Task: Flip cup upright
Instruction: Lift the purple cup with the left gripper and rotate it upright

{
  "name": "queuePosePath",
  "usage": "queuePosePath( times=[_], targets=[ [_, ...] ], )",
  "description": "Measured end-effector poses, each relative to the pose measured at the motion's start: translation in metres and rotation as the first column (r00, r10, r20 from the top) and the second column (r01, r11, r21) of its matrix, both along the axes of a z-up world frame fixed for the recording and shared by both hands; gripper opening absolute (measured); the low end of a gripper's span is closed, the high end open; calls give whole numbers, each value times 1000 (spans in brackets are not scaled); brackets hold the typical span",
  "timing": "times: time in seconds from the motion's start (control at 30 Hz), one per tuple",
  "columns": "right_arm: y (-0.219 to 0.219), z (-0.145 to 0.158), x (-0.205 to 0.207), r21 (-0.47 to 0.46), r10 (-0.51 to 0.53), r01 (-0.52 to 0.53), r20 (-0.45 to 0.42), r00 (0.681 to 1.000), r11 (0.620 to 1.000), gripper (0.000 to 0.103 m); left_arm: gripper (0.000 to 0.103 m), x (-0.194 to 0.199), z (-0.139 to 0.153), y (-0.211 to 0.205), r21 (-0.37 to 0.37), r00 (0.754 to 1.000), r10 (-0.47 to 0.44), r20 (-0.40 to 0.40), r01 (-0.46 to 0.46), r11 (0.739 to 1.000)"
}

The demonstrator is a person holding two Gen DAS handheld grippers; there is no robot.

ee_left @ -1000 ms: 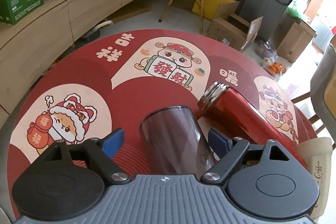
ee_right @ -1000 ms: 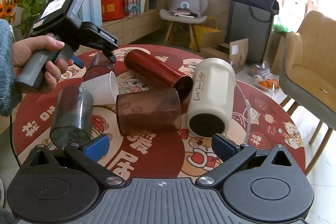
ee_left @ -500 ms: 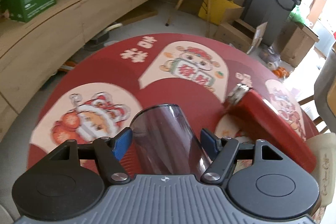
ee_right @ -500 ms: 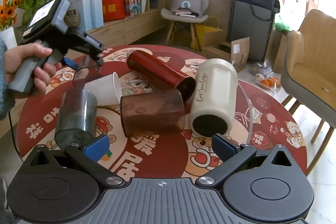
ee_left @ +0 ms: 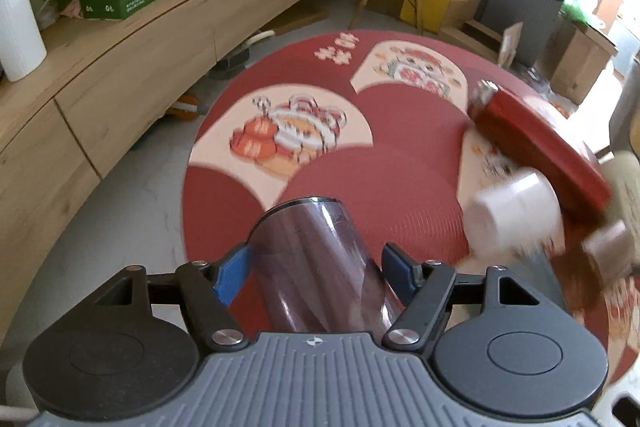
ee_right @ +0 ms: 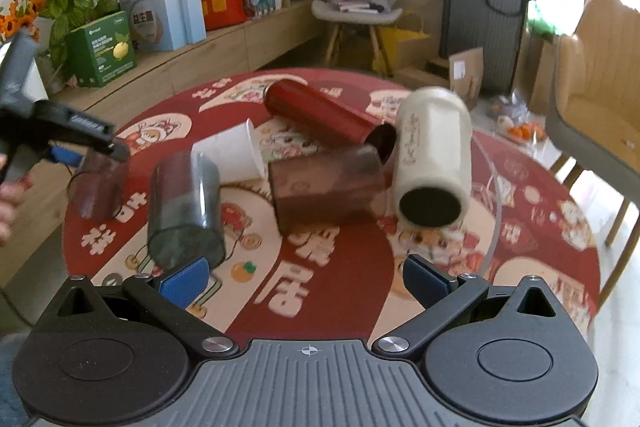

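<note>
I've got the purple cup (ee_left: 316, 263) clamped in my left gripper (ee_left: 316, 267), lifted off the table (ee_left: 400, 195), not upright yet. Right gripper (ee_right: 304, 279) fingers apart, nothing in them. Setting down is left.

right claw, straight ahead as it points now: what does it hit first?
Likely the translucent brown plastic cup lying on its side, roughly centred ahead of the open right claw. Depth is unclear; the grey tumbler sits left of that line.

Both wrist views look down close, sharing the round table (ee_left: 400, 187).
</note>
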State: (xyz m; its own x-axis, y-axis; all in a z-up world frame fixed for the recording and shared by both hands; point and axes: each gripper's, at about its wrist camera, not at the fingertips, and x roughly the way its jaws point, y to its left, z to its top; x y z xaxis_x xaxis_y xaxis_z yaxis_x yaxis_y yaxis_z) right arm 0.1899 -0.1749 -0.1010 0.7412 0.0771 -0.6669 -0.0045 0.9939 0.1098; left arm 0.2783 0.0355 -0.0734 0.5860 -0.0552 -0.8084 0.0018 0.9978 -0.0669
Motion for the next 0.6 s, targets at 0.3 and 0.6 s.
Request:
queuePosePath(
  times=[0.3, 0.6],
  targets=[
    [12, -1, -15, -6, -2, 2, -23, 1000, 1000, 103, 74, -39, -3, -17, -82, 999, -36, -9, 35, 996],
    [27, 6, -16, 28, 74, -74, 11, 997, 997, 103, 81, -52, -5, -22, -147, 999, -43, -16, 40, 988]
  ],
)
